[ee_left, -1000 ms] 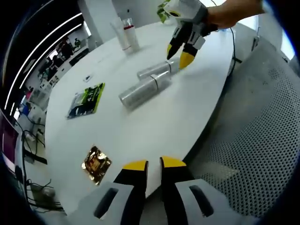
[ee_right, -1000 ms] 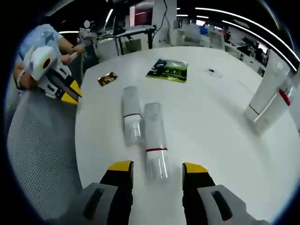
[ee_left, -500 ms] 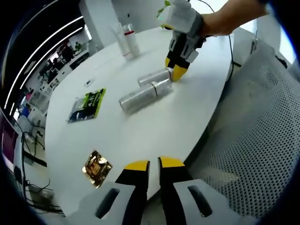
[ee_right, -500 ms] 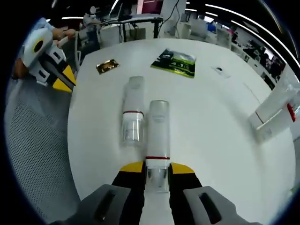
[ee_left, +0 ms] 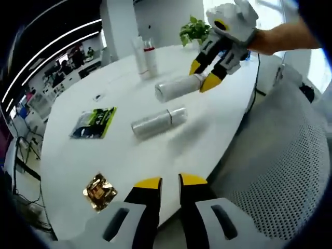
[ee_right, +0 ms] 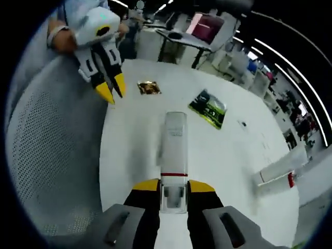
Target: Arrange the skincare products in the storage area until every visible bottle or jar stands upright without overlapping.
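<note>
My right gripper [ee_right: 174, 185] is shut on the capped end of a clear bottle with a red band [ee_right: 174, 148]. The bottle is lifted off the white table [ee_right: 228, 150] and points forward. In the left gripper view, that right gripper [ee_left: 203, 74] holds the same bottle [ee_left: 176, 87] in the air, roughly level. A second clear bottle [ee_left: 157, 121] lies on its side on the table [ee_left: 129, 155] below it. Two white tubes [ee_left: 144, 54] stand upright at the far side, and they lean into sight as tubes [ee_right: 277, 168]. My left gripper [ee_left: 169, 182] hangs at the table's near edge, shut on nothing.
A green packet [ee_left: 94, 122] and a gold foil packet [ee_left: 97, 189] lie flat on the table; the right gripper view has them as a green packet [ee_right: 209, 108] and a gold packet [ee_right: 149, 87]. A mesh chair [ee_left: 280, 171] stands beside the table edge. A potted plant [ee_left: 194, 31] sits at the back.
My right gripper went from open around the nearer bottle to shut on it, then raised it off the table, away from the other bottle. The left gripper stayed near the table edge.
</note>
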A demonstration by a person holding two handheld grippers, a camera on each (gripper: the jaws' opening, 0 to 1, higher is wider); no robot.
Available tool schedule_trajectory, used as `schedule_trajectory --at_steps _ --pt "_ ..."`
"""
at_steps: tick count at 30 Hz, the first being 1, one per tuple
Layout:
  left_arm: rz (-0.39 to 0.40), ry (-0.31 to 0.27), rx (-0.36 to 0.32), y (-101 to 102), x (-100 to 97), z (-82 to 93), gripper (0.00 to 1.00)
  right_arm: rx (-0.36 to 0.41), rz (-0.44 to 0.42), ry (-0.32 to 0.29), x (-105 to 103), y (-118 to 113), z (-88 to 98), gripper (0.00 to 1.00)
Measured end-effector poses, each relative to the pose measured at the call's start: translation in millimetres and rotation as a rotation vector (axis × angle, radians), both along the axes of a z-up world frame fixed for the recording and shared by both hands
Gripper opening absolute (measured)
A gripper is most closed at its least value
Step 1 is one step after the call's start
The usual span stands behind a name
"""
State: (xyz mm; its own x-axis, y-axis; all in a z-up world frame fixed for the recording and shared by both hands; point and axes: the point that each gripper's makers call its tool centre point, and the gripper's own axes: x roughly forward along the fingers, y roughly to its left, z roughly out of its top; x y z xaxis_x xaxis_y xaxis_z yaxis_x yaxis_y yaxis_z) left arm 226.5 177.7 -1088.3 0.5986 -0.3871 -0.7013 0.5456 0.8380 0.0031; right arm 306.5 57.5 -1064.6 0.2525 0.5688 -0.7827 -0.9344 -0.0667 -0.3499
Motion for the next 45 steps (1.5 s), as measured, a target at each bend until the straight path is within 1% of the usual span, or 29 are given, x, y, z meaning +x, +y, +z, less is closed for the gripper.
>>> schedule_trajectory --at_steps 1,4,6,7,8,9,10,11,13,14,15,16,17,19,20,21,22,23,25,26,27,28,33,36,39,41,43,44,45 --pt "-0.013 -0.002 -0.04 -4 0.5 4.9 0.09 -0.006 0.021 -0.006 -4 2 1.9 0.11" --pt "-0.048 0.013 -0.145 -15 2.6 17.5 0.03 -0.036 0.142 -0.045 -19 7 9.2 0.11" --pt "-0.057 0.08 -0.268 -28 0.3 24.8 0.06 -0.058 0.198 -0.066 -25 8 13.3 0.11" --pt "-0.072 0.122 -0.348 -37 -1.9 27.6 0.07 -0.085 0.242 -0.101 -26 8 16.0 0.11" --pt "-0.058 0.14 -0.401 -41 -1.6 29.7 0.11 -0.102 0.264 -0.109 -27 6 16.8 0.11" --pt "-0.064 0.168 -0.481 -49 -3.6 33.9 0.16 -0.113 0.293 -0.129 -28 6 19.9 0.11" --pt "-0.064 0.179 -0.516 -52 -4.4 36.2 0.19 -0.117 0.313 -0.149 -28 7 22.4 0.11" --pt "-0.091 0.183 -0.544 -57 -6.6 39.5 0.2 -0.131 0.342 -0.161 -31 6 24.8 0.11" --pt "-0.103 0.186 -0.558 -59 -7.4 41.9 0.21 -0.149 0.412 -0.204 -37 7 29.5 0.11" --pt "-0.102 0.179 -0.58 -60 -5.4 44.5 0.23 -0.152 0.429 -0.217 -38 7 30.7 0.11" --pt "-0.094 0.175 -0.621 -62 -3.0 48.5 0.25 -0.175 0.495 -0.234 -46 7 32.0 0.11" --pt "-0.088 0.182 -0.642 -63 -2.2 49.6 0.28 -0.182 0.508 -0.235 -48 7 31.9 0.11" --pt "-0.091 0.192 -0.669 -64 -2.2 52.0 0.3 -0.2 0.547 -0.244 -54 6 31.7 0.11" --pt "-0.113 0.211 -0.745 -72 -4.5 61.0 0.35 -0.214 0.611 -0.249 -62 6 30.8 0.11" --pt "-0.119 0.218 -0.758 -73 -5.4 62.5 0.35 -0.216 0.623 -0.252 -64 6 30.8 0.11" --pt "-0.138 0.238 -0.8 -79 -9.2 67.4 0.35 -0.215 0.656 -0.276 -67 9 32.3 0.11" --pt "-0.161 0.256 -0.816 -83 -13.6 68.7 0.34 -0.214 0.672 -0.271 -71 10 32.7 0.11" --pt "-0.166 0.255 -0.803 -84 -14.4 66.5 0.33 -0.207 0.687 -0.263 -75 13 33.5 0.11" --pt "-0.223 0.243 -0.749 -85 -21.0 61.1 0.3 -0.187 0.713 -0.28 -80 20 38.3 0.11" --pt "-0.23 0.253 -0.751 -86 -23.2 59.6 0.28 -0.181 0.731 -0.275 -84 23 39.6 0.11" --pt "-0.243 0.283 -0.76 -86 -27.2 58.9 0.22 -0.178 0.743 -0.281 -86 25 40.9 0.11" --pt "-0.254 0.305 -0.776 -87 -30.3 59.9 0.18 -0.179 0.762 -0.301 -88 30 43.7 0.11" --pt "-0.238 0.327 -0.795 -85 -31.6 60.3 0.18 -0.203 0.796 -0.327 -87 35 43.1 0.11" --pt "-0.213 0.351 -0.819 -84 -31.4 62.1 0.18 -0.212 0.78 -0.324 -84 36 40.2 0.11" --pt "-0.207 0.355 -0.815 -82 -30.9 61.4 0.17 -0.216 0.774 -0.331 -83 38 38.8 0.12" --pt "-0.198 0.34 -0.814 -78 -28.1 61.9 0.17 -0.216 0.745 -0.339 -80 40 38.8 0.12" --pt "-0.178 0.344 -0.837 -76 -24.6 62.7 0.17 -0.181 0.687 -0.3 -77 41 38.2 0.12" --pt "-0.171 0.34 -0.841 -75 -23.1 62.9 0.17 -0.173 0.676 -0.298 -76 42 38.9 0.14" --pt "-0.166 0.338 -0.85 -75 -22.2 63.9 0.17 -0.148 0.633 -0.287 -73 45 41.5 0.16"
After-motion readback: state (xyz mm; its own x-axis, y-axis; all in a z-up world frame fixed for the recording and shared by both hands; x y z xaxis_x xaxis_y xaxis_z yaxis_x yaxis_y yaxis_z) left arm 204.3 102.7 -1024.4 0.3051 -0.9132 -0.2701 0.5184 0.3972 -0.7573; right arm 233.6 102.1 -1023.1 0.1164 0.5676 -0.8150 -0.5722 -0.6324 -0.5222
